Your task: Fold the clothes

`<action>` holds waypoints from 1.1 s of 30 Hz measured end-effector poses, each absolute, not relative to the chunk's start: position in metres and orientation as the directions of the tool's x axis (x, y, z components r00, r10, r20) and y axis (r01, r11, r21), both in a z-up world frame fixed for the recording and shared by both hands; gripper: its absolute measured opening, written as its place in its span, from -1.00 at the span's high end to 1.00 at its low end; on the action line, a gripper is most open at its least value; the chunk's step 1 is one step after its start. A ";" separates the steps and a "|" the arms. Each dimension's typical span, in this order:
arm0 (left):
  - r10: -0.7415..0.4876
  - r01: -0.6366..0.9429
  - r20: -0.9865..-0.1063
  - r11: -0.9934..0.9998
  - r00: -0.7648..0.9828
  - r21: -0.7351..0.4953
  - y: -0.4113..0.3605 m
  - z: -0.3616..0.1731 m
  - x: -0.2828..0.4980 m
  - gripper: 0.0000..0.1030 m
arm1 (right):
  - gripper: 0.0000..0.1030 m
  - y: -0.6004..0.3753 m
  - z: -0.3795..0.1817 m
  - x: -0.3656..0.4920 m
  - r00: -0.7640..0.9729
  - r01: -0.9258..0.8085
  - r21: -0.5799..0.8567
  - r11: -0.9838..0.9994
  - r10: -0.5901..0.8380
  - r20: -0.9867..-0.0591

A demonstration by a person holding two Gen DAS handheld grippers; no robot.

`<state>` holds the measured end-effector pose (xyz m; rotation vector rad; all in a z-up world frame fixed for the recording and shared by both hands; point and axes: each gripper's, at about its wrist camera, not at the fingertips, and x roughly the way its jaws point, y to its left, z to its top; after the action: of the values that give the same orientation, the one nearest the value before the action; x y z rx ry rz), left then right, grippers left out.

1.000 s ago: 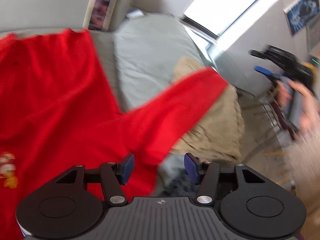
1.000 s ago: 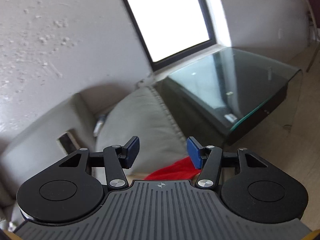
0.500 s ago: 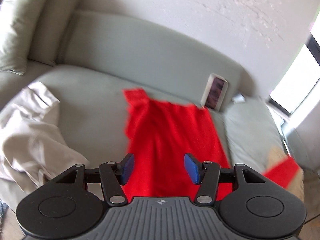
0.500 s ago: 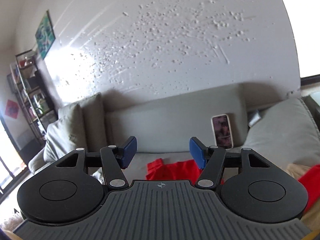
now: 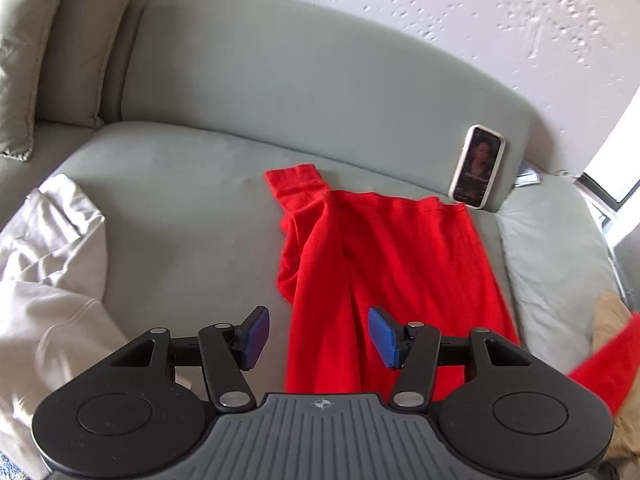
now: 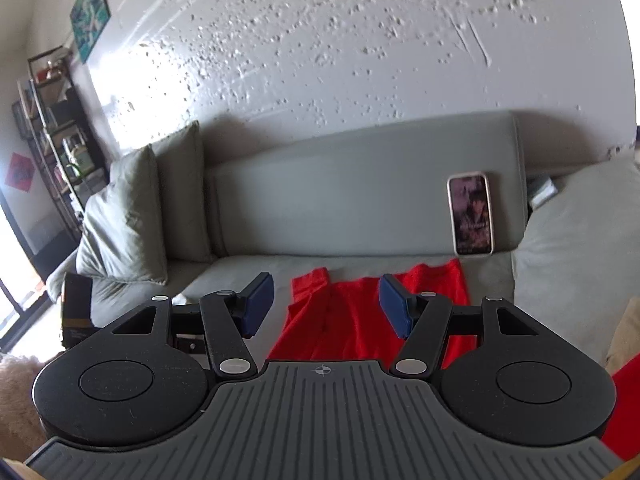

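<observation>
Beige cloth (image 5: 48, 280) lies crumpled at the far left of our left-wrist view, heaped on the grey-green sofa (image 5: 180, 208) below a matching cushion (image 5: 24, 60) that leans in the corner. Moving right, our left gripper (image 5: 316, 336) hangs over the seat with its blue pads apart and nothing between them but air; the left pad sits over bare sofa and the right pad over red fabric. That fabric is the red shirt (image 5: 384, 264), spread on the seat with one sleeve reaching toward the backrest and a fold bunched along its left edge. Past it a phone (image 5: 478, 168) stands propped against the backrest, just beyond the shirt's upper right corner. A pale cushion (image 5: 560, 264) fills the right end of the sofa, and at the right edge another stretch of red cloth lies over a tan garment (image 5: 612, 316).

From the right wrist we see a dark shelf unit (image 6: 52, 120) by the wall on the left, then the corner cushions, then our right gripper (image 6: 326, 304), its jaws likewise apart and empty, held above the near part of the red shirt. The phone stands right of it.
</observation>
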<state>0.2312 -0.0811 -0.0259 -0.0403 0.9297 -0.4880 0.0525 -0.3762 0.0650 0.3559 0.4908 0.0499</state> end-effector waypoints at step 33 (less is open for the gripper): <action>-0.434 0.016 -0.720 0.862 0.542 -0.507 -0.126 -0.152 0.462 0.97 | -0.25 -0.419 -0.063 0.092 0.776 0.242 0.488 0.839 0.135 -0.617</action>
<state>0.4620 -0.1265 -0.1518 -0.4790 0.9694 -0.2792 0.0923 -0.4185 -0.0632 0.5849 0.6909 -0.0614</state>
